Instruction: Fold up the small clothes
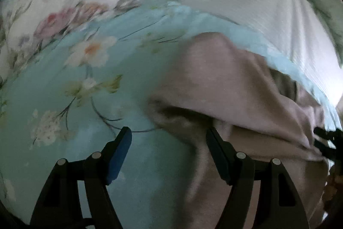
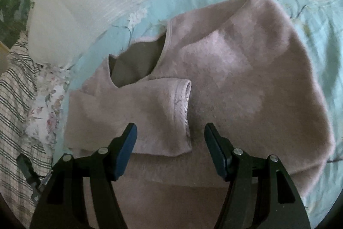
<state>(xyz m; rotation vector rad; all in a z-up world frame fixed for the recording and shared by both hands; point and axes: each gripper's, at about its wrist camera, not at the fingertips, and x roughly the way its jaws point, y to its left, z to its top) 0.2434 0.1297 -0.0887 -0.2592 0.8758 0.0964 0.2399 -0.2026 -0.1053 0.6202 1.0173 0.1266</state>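
A fuzzy pale pink sweater [image 2: 246,78] lies flat on a light blue floral bedsheet [image 2: 310,25]. One sleeve is folded across its body, with the cuff [image 2: 184,106] near the middle. The neck opening [image 2: 139,61] faces the upper left. My right gripper [image 2: 170,138] hovers open just over the cuff, nothing pinched between its blue pads. In the left wrist view the sweater [image 1: 225,83] fills the right side, blurred. My left gripper [image 1: 169,143] is open over the sweater's left edge, one finger above the sheet [image 1: 64,100] and the other above pink fabric. Nothing is held.
A white ribbed cloth [image 2: 85,3] lies beyond the sweater's neck. A plaid fabric [image 2: 15,100] and a rose-print white fabric [image 1: 42,3] border the sheet on the left. A black part, probably the other gripper, shows at the right edge [image 1: 328,138].
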